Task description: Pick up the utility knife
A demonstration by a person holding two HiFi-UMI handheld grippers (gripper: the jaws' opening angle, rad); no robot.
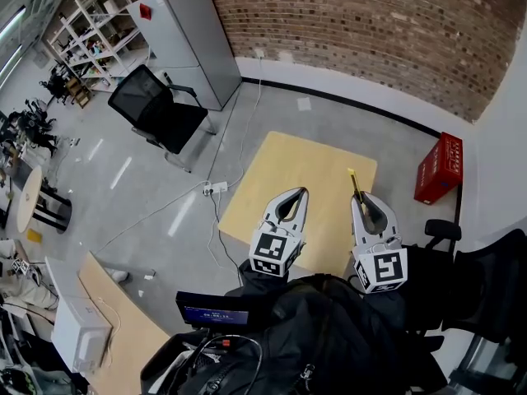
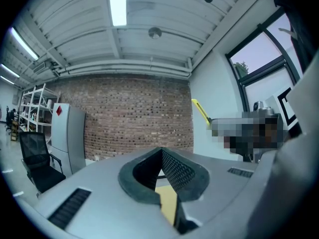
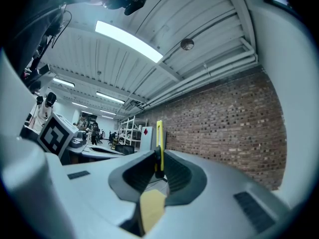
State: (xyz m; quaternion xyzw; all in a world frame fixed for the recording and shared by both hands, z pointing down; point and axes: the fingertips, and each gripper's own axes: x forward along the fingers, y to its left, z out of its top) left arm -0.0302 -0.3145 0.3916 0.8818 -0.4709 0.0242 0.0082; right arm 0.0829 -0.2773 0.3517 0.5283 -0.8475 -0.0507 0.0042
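No word or number can be read; the only signs are black-and-white square markers on the left gripper (image 1: 302,192) and right gripper (image 1: 356,197); a red diamond sticker (image 1: 146,11) on the grey cabinet (image 1: 193,44); the small screen (image 1: 216,313) shows print too small to read.

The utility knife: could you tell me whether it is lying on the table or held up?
Held up: the right tool is shut on the utility knife, whose yellow end sticks out above the table.
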